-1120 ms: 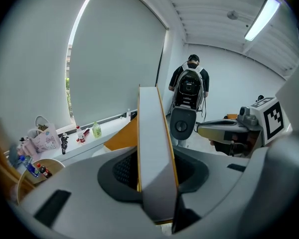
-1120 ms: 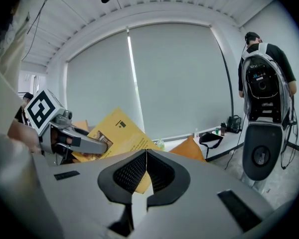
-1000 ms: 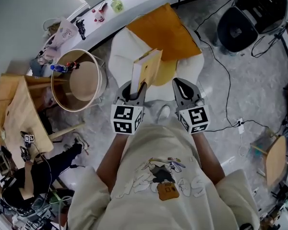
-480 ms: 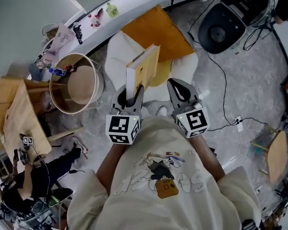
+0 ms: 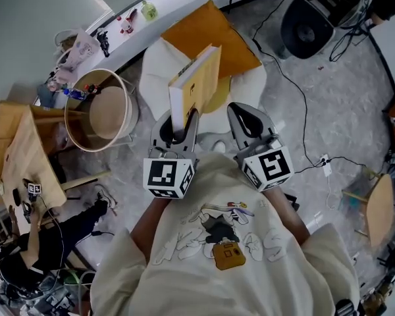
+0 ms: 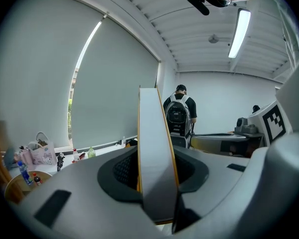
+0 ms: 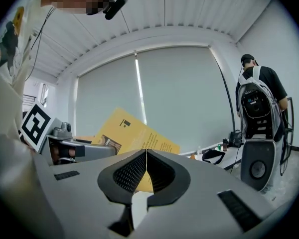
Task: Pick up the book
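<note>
The book (image 5: 196, 84) has yellow covers and a white page edge. It stands on end in the air above a white seat, gripped at its lower end by my left gripper (image 5: 178, 131). In the left gripper view the book's white edge (image 6: 153, 158) rises straight up between the two jaws, which press on its covers. My right gripper (image 5: 245, 125) hangs just right of the book, apart from it, its tips touching and nothing between them. The right gripper view shows the book's yellow cover (image 7: 134, 136) beyond the closed jaws.
A white seat (image 5: 159, 68) with an orange cushion (image 5: 214, 35) lies below the book. A round wooden tub (image 5: 104, 110) stands at left, with a cluttered white ledge (image 5: 171, 5) behind it. A black device (image 5: 309, 25) and cables lie on the floor at right. One person stands with a backpack (image 6: 178, 116); another sits at lower left (image 5: 52, 239).
Both grippers have risen and the book has gone up with the left one, standing larger and higher in the head view. The grip has not altered.
</note>
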